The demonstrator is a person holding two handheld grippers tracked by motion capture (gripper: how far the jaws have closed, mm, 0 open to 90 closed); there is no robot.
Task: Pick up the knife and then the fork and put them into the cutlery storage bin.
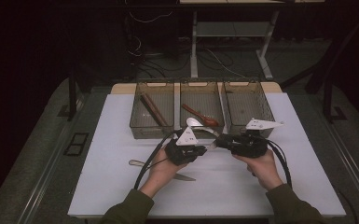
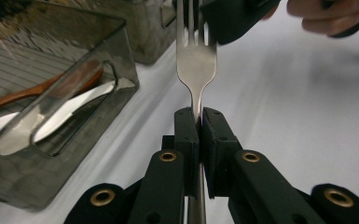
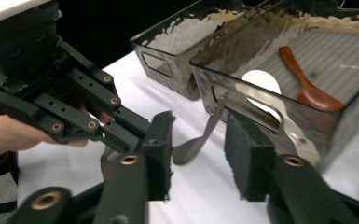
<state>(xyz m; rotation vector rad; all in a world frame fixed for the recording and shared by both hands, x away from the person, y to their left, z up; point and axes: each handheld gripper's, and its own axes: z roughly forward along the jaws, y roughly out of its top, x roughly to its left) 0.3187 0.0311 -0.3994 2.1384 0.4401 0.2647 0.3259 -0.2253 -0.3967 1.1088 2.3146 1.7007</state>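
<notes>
A metal fork [image 2: 196, 60] is clamped by its handle in my left gripper [image 2: 199, 116], which is shut on it. In the high view both grippers meet just in front of the middle bin, the left gripper [image 1: 204, 148] facing the right gripper [image 1: 219, 141]. The fork's head [image 3: 200, 140] lies between the two pads of my right gripper [image 3: 199, 128]. Its jaws stand apart on either side, with a gap showing between each pad and the metal.
Three clear bins line the back of the white mat: the left bin [image 1: 140, 126] holds wooden sticks, the middle bin [image 1: 201, 132] a wooden spoon [image 1: 200, 116] and a metal spoon [image 1: 193, 122]. A knife [image 1: 182, 177] lies under my left hand.
</notes>
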